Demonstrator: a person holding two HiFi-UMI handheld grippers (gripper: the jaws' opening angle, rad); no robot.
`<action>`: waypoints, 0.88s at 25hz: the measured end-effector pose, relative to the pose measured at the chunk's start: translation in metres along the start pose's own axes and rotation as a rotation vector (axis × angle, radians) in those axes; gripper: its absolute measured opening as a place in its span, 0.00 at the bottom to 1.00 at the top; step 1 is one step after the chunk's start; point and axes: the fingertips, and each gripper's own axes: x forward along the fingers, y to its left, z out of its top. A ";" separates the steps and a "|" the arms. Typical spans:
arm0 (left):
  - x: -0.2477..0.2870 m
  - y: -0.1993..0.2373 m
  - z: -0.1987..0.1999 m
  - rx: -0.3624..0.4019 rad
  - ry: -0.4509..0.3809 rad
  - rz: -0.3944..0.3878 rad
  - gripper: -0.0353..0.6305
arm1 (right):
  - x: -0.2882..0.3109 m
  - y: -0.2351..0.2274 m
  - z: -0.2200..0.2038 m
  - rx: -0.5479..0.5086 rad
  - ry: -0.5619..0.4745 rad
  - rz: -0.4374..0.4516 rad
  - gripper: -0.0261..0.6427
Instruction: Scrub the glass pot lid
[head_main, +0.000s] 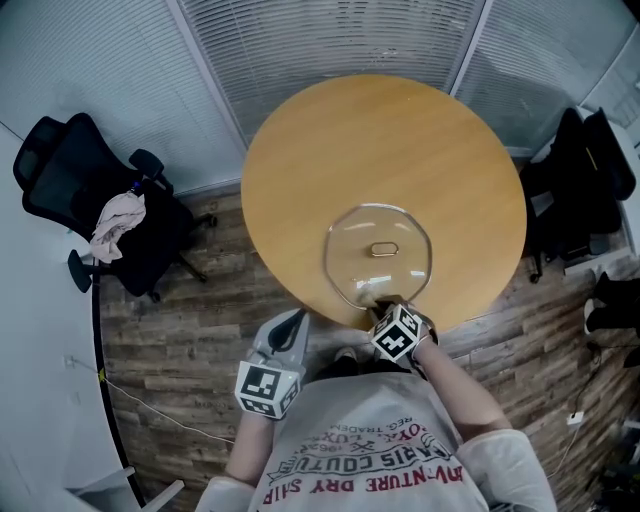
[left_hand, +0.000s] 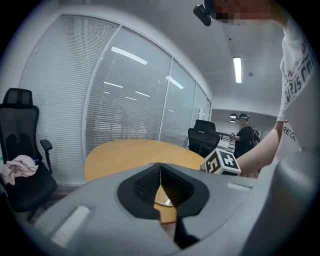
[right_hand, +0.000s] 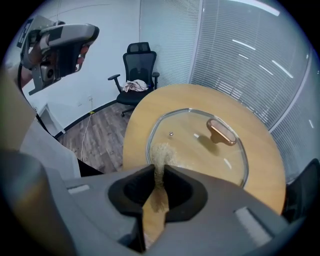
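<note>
The glass pot lid (head_main: 350, 255) with a bronze handle (head_main: 383, 249) lies flat near the front edge of the round wooden table (head_main: 400, 140). My right gripper (head_main: 385, 300) is at the lid's near rim, shut on a tan scrub pad (right_hand: 161, 154) that rests on the glass (right_hand: 200, 145) left of the handle (right_hand: 221, 132). My left gripper (head_main: 295, 322) hangs off the table's front left edge, close to the person's body. Its jaws are shut with nothing between them (left_hand: 160, 172). In the left gripper view the right gripper's marker cube (left_hand: 221, 162) shows beside the table (left_hand: 135, 152).
A black office chair (head_main: 100, 210) with a cloth (head_main: 118, 222) on it stands on the wood floor to the left. More dark chairs (head_main: 580, 180) are at the right. Blinds and glass walls lie behind the table. Another person (left_hand: 245, 140) stands in the far room.
</note>
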 end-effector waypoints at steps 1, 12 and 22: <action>0.002 -0.003 0.003 0.002 -0.005 -0.001 0.07 | -0.008 -0.002 0.002 0.001 -0.017 -0.006 0.12; 0.037 -0.046 0.050 0.082 -0.087 -0.030 0.07 | -0.121 -0.069 0.041 -0.013 -0.327 -0.211 0.12; 0.060 -0.066 0.089 0.142 -0.141 0.031 0.07 | -0.221 -0.120 0.070 0.011 -0.751 -0.331 0.11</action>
